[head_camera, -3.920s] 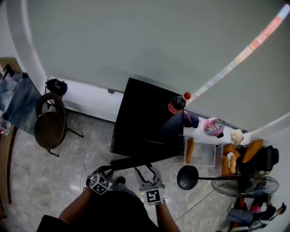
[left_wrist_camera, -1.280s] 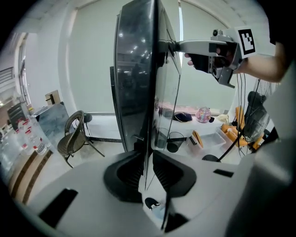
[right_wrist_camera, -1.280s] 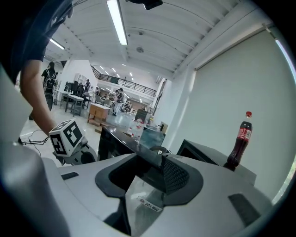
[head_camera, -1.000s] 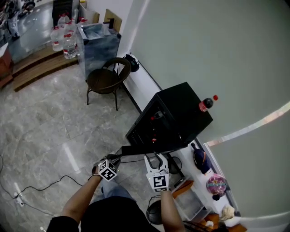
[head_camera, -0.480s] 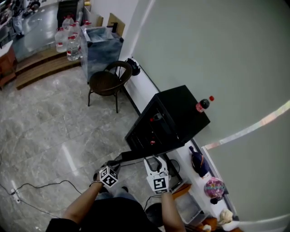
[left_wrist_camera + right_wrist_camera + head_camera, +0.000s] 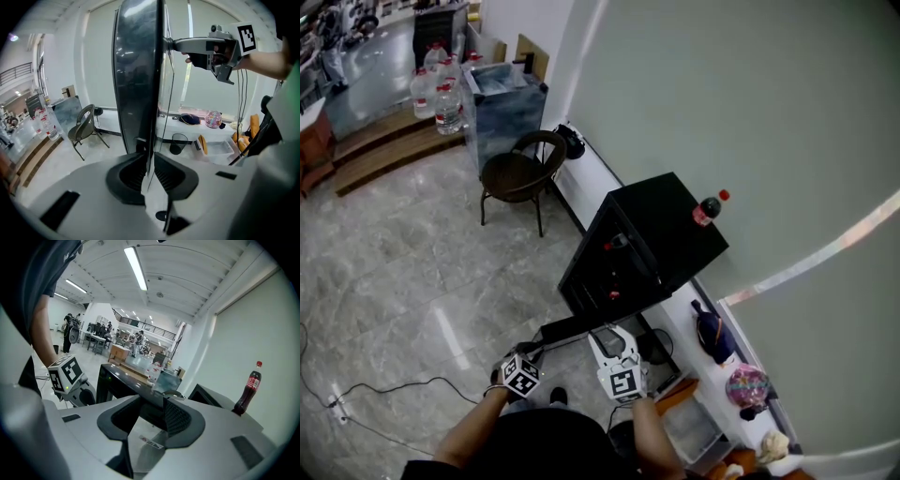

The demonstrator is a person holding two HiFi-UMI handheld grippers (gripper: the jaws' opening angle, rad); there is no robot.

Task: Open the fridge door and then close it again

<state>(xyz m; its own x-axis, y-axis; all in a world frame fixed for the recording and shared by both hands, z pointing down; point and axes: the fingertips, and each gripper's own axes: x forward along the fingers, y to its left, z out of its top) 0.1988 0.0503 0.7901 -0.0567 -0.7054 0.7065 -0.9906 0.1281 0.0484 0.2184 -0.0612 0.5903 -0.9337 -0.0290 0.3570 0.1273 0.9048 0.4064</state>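
Observation:
The black mini fridge (image 6: 661, 234) stands against the wall with its door (image 6: 577, 328) swung wide open, and shelves with small red items show inside. My left gripper (image 6: 539, 349) is shut on the door's free edge. In the left gripper view this door (image 6: 138, 89) runs edge-on between the jaws of that gripper (image 6: 149, 171). My right gripper (image 6: 607, 336) is shut on the door's top edge, further along towards the fridge. In the right gripper view the door's top edge (image 6: 126, 380) passes between the jaws of the right gripper (image 6: 152, 411).
A cola bottle (image 6: 706, 210) stands on the fridge top. A dark chair (image 6: 520, 173) sits to the fridge's left by the wall. A low white shelf (image 6: 722, 361) with a cap and bags runs to the right. A cable (image 6: 384, 389) lies on the tiled floor.
Both grippers have shifted a little across the floor with the door still in their jaws. Since the oldest frame the fridge's inside has come into view.

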